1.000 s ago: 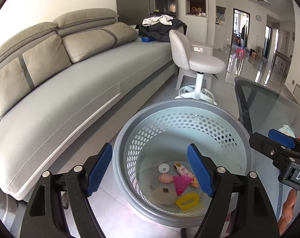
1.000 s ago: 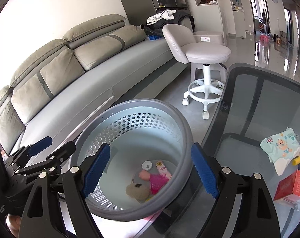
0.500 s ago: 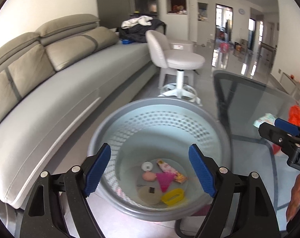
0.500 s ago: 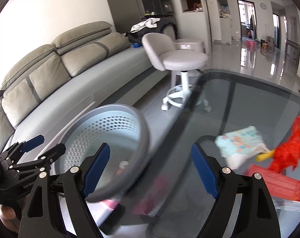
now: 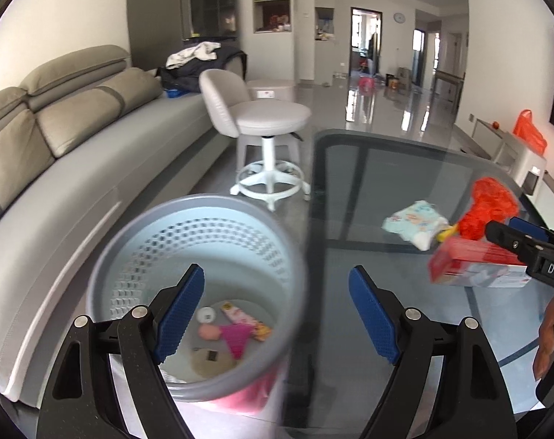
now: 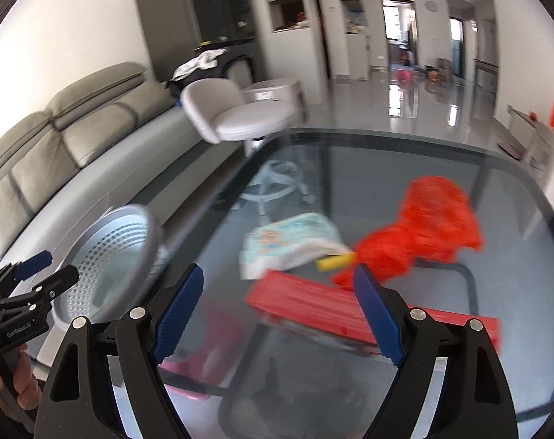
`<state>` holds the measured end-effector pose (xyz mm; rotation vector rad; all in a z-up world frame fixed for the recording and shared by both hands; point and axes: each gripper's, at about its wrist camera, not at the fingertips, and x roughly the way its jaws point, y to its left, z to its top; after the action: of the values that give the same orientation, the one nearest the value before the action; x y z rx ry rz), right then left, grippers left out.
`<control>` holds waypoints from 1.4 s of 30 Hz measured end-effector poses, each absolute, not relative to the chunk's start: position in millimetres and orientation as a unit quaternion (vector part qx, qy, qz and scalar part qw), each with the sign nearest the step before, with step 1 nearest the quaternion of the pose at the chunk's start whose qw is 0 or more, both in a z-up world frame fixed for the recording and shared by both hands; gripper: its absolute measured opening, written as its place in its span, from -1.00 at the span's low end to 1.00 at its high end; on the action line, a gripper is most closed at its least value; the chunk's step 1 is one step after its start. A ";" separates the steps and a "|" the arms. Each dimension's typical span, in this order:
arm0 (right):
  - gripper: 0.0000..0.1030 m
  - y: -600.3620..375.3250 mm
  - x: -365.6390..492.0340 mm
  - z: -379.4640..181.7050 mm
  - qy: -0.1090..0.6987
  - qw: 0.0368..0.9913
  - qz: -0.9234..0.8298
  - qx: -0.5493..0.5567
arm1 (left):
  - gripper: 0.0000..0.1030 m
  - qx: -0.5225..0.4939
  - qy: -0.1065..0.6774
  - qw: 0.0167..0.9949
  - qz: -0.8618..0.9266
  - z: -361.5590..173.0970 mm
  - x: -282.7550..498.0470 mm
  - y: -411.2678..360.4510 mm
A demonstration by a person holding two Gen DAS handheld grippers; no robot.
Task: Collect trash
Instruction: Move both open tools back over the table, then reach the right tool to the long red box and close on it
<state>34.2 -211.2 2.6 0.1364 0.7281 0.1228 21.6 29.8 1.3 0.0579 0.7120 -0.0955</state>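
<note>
A grey perforated bin (image 5: 189, 292) stands on the floor beside the glass table (image 5: 386, 168) and holds several small pieces of trash (image 5: 233, 333). On the table lie a red box (image 6: 313, 303), a pale printed tissue pack (image 6: 291, 245), a small yellow item (image 6: 335, 261) and a crumpled red bag (image 6: 423, 230). My left gripper (image 5: 277, 311) is open and empty above the bin's right rim. My right gripper (image 6: 278, 314) is open and empty, over the table just short of the red box. The bin (image 6: 112, 248) sits to its left.
A grey sofa (image 5: 75, 168) runs along the left wall. A white swivel stool (image 5: 266, 124) stands past the bin at the table's far corner. A pink object (image 6: 200, 358) shows under the glass. The left gripper (image 6: 24, 292) also shows in the right wrist view.
Both grippers swung to the right, away from the bin and toward the table. The right gripper now faces the red box, tissue pack and red bag. Both stayed open.
</note>
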 end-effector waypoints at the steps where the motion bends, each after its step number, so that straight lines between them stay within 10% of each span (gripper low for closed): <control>1: 0.56 -219.2 31.3 2.3 0.355 0.931 0.052 0.068 | 0.54 0.028 0.350 0.935 -0.050 0.1 22.0 24.5; 42: 0.58 -319.6 6.3 -51.5 0.427 0.894 0.103 0.086 | 0.55 0.053 0.383 0.919 -0.081 -37.3 29.0 -37.0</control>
<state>6.3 -319.6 -51.5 0.1777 0.8865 0.2137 29.0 -37.0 -37.3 0.1080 0.7877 -0.1656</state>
